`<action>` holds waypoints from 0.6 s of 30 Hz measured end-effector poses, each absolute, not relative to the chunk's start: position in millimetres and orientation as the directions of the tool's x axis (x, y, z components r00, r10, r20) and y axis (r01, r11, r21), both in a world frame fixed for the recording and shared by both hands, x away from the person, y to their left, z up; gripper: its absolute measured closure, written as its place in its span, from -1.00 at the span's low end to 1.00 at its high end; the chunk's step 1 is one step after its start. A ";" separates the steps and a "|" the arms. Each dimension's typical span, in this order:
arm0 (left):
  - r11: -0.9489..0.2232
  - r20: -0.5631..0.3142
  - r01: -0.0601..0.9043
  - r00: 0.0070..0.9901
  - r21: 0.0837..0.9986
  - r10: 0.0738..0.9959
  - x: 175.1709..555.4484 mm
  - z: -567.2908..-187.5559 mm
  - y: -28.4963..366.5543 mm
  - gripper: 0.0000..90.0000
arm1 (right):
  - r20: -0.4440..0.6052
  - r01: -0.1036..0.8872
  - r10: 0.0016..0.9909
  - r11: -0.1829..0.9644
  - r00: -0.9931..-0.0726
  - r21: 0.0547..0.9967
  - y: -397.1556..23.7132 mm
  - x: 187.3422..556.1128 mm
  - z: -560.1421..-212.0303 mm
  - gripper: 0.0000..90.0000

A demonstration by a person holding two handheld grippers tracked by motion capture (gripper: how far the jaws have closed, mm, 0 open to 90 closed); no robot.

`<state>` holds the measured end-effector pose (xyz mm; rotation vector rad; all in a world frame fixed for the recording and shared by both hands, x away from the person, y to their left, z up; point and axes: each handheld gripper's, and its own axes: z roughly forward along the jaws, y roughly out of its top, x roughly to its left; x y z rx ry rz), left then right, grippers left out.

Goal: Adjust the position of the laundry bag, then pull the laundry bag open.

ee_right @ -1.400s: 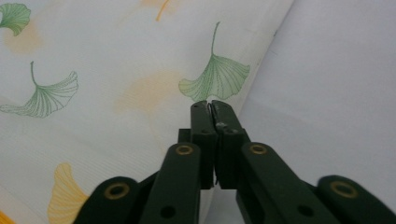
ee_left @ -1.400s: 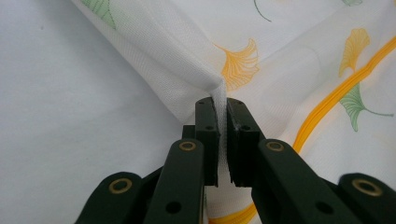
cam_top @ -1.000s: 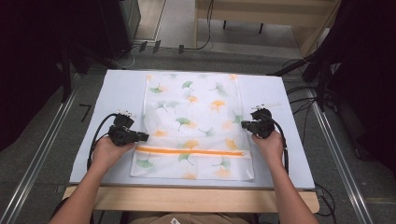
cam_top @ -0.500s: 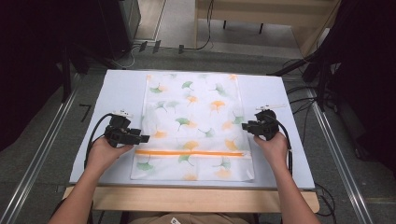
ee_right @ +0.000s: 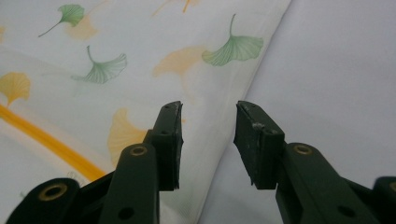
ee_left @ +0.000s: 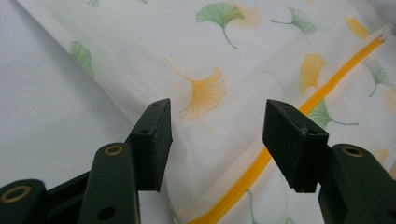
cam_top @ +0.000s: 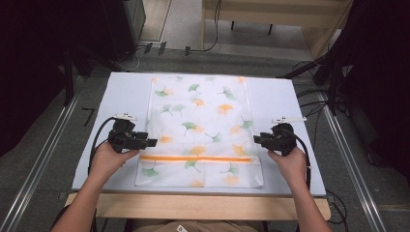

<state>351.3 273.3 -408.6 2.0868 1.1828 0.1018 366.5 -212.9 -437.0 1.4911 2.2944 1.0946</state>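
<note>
Ginkgo-print mesh bag (cam_top: 198, 128) flat on table (cam_top: 290, 96), orange zipper (cam_top: 198, 158) near edge. Left gripper (cam_top: 151, 142) & right gripper (cam_top: 256, 139) at bag's sides, jaws just opened, gaping, nothing between.

It looked like a lab: a white-topped table (cam_top: 290, 96) stood between metal floor rails (cam_top: 43, 159), cables (cam_top: 203, 46) trailed over grey carpet, and dark equipment racks (cam_top: 121, 24) stood behind.
</note>
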 end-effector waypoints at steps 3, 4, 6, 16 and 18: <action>-0.319 -0.267 0.707 0.585 0.631 0.766 349.3 -406.6 270.1 -0.05 | 0.217 0.708 0.847 0.235 -0.485 0.666 -213.0 356.2 -437.2 0.50; -0.328 -0.264 0.703 0.592 0.631 0.761 348.2 -405.6 267.8 -0.06 | 0.217 0.711 0.846 0.240 -0.487 0.662 -213.4 350.0 -436.0 0.55; -0.327 -0.264 0.700 0.595 0.634 0.759 348.0 -405.6 266.9 -0.07 | 0.214 0.712 0.849 0.239 -0.484 0.661 -213.6 347.0 -435.5 0.57; -0.344 -0.267 0.686 0.620 0.641 0.738 347.8 -404.3 257.2 -0.10 | 0.240 0.749 0.848 0.243 -0.473 0.616 -211.8 341.1 -446.3 1.00; -0.356 -0.259 0.685 0.624 0.636 0.737 348.1 -404.9 255.1 -0.10 | 0.245 0.754 0.845 0.248 -0.476 0.608 -211.1 341.5 -447.6 1.00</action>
